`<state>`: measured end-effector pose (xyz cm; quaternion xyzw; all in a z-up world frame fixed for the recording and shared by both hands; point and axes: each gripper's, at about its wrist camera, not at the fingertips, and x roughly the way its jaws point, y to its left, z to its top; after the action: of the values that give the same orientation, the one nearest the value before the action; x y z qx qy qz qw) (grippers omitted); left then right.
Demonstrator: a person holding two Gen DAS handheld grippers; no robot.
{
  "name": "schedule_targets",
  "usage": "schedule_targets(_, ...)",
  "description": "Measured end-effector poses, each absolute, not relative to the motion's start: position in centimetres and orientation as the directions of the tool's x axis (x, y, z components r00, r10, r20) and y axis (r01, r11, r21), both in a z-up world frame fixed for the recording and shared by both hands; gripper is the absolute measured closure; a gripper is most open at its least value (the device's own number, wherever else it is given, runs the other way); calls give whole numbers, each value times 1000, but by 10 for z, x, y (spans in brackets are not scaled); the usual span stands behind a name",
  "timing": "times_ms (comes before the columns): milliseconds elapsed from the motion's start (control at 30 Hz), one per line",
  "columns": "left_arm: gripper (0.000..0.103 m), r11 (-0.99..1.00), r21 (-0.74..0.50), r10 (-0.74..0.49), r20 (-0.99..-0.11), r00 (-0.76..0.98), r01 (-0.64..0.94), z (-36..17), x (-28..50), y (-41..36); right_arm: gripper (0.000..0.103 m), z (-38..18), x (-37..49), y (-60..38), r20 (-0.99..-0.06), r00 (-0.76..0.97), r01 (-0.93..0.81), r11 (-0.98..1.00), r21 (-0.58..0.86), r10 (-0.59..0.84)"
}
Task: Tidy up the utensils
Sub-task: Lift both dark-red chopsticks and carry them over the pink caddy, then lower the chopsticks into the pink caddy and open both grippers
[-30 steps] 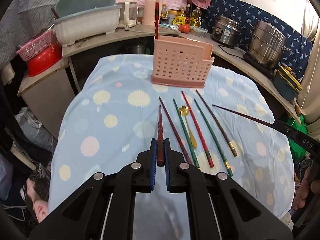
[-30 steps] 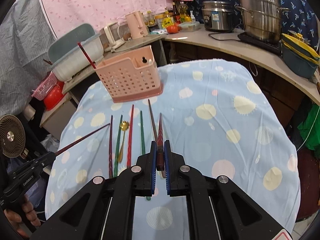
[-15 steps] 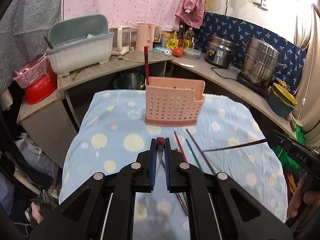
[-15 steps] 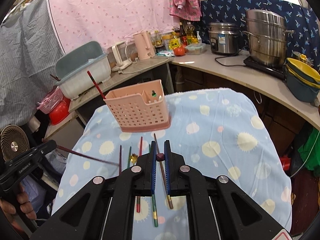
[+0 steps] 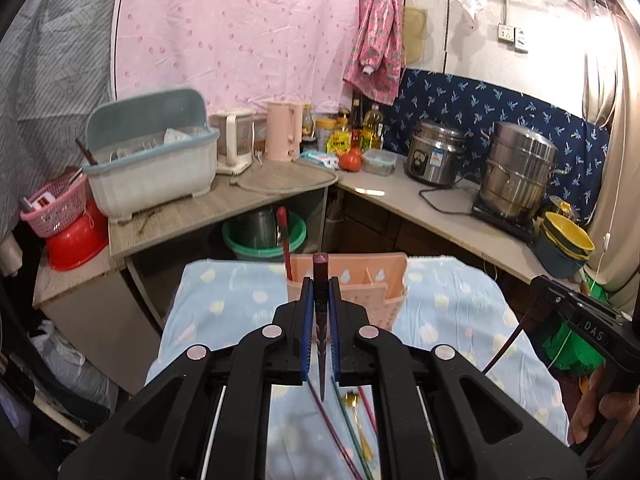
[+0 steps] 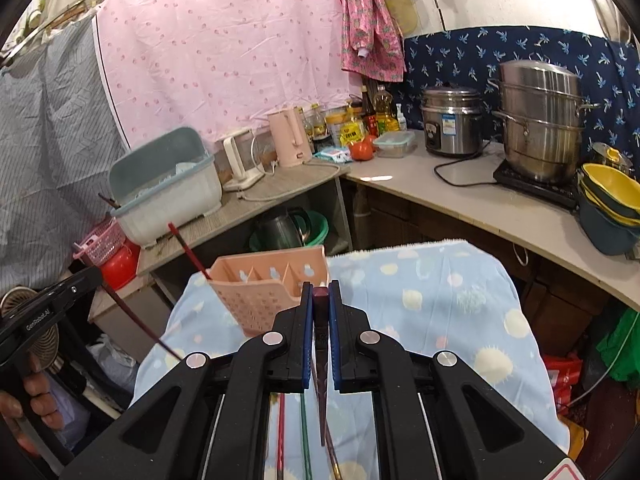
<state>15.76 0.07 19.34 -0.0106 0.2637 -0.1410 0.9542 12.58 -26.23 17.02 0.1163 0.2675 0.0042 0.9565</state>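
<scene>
- Left tongs [image 5: 319, 300] are closed tight on a dark maroon chopstick [image 5: 320, 276], blunt end up, tip hanging down over the surface.
- Right tongs [image 6: 320, 300] are clamped the same way on a second maroon chopstick [image 6: 320, 296], held upright.
- The pink slotted holder [image 6: 256, 296] stands just ahead on the blue dotted cloth [image 6: 440, 296], one red chopstick [image 6: 188, 250] already leaning out of its end slot.
- More utensils lie loose below the tongs: green chopstick [image 6: 305, 432], red one, gold spoon [image 5: 352, 400].
- Risk, as I read it: both sticks heading for one narrow holder could cross or knock tips on a divider; a thin stick may swivel in the grip and miss its slot, or nudge the light holder over.
- Around it, a cramped kitchen: rice cooker [image 5: 436, 156], steel steamer pot [image 5: 520, 168], dish bin [image 5: 152, 160], pink curtain behind.
</scene>
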Motion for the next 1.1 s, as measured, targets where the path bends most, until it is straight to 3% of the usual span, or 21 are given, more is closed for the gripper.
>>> schedule_targets(567, 96, 965, -48, -256, -345, 903, 256, 264, 259, -33, 96, 246, 233, -264, -364, 929, 29, 964, 264, 72)
schedule_targets(1100, 95, 977, -72, -209, -493, 845, 200, 161, 300, -22, 95, 134, 287, -263, -551, 825, 81, 938, 336, 126)
